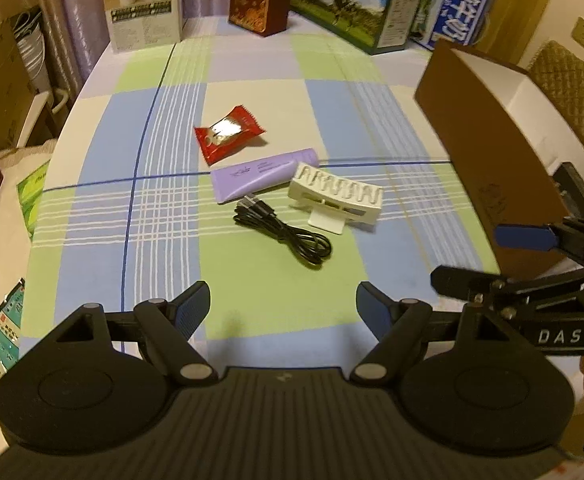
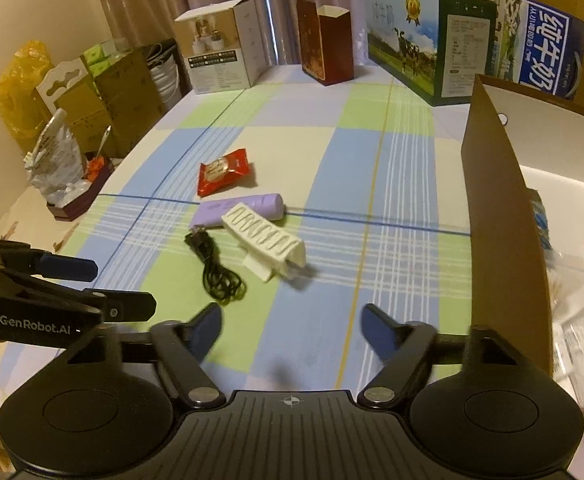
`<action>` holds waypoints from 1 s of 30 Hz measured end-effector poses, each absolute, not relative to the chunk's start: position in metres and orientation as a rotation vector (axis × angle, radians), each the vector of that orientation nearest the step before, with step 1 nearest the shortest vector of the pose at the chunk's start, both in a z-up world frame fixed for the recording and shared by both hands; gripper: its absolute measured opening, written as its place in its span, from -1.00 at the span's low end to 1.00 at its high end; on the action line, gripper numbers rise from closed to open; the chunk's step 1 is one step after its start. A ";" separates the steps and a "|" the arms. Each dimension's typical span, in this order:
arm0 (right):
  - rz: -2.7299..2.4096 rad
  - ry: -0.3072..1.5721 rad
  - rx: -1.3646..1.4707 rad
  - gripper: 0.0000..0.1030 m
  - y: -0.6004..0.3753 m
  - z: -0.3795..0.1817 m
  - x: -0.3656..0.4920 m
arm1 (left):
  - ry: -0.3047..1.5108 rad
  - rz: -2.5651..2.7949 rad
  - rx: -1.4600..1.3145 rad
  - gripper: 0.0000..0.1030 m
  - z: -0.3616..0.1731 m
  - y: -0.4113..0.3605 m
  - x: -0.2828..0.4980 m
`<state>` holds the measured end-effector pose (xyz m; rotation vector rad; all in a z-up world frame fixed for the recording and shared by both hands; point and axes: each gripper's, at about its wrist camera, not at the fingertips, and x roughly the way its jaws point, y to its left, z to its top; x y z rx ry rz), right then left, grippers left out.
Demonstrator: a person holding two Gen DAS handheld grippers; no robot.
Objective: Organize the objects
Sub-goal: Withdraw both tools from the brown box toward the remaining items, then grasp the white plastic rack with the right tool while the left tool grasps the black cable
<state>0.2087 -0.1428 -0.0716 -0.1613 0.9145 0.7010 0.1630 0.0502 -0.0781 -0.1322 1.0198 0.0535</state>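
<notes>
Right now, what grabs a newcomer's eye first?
A tight cluster mid-table on the checked cloth: red snack packet, purple tube, white hair clip and coiled black cable. To the right stands an open brown box, white inside. Printed cartons line the far edge.

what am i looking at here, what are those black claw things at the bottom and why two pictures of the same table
The black claws are two hand-held grippers, one in each of a person's hands, each with a wide-angle camera looking along its two fingers. That gives two views of one table.

The left camera's picture shows the left gripper at the bottom and the right gripper at the side. The other picture is from the right gripper's camera. Both stand open, holding nothing.

On the checked tablecloth lie a red snack packet, a purple tube, a white clip and a coiled black cable. An open brown box with some things already inside stands to the right.
</notes>
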 end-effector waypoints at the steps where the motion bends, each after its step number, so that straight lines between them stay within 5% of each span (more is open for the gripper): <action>1: 0.704 0.913 -0.162 0.28 -0.141 -0.073 0.212 | 1.022 0.056 -0.138 0.49 -0.081 0.051 0.167; 21: 0.682 0.970 -0.159 0.23 -0.127 -0.093 0.265 | 1.069 0.069 -0.119 0.49 -0.137 0.040 0.243; 30: 0.805 0.968 -0.257 0.23 -0.087 -0.106 0.271 | 1.088 0.082 -0.127 0.28 -0.142 0.066 0.241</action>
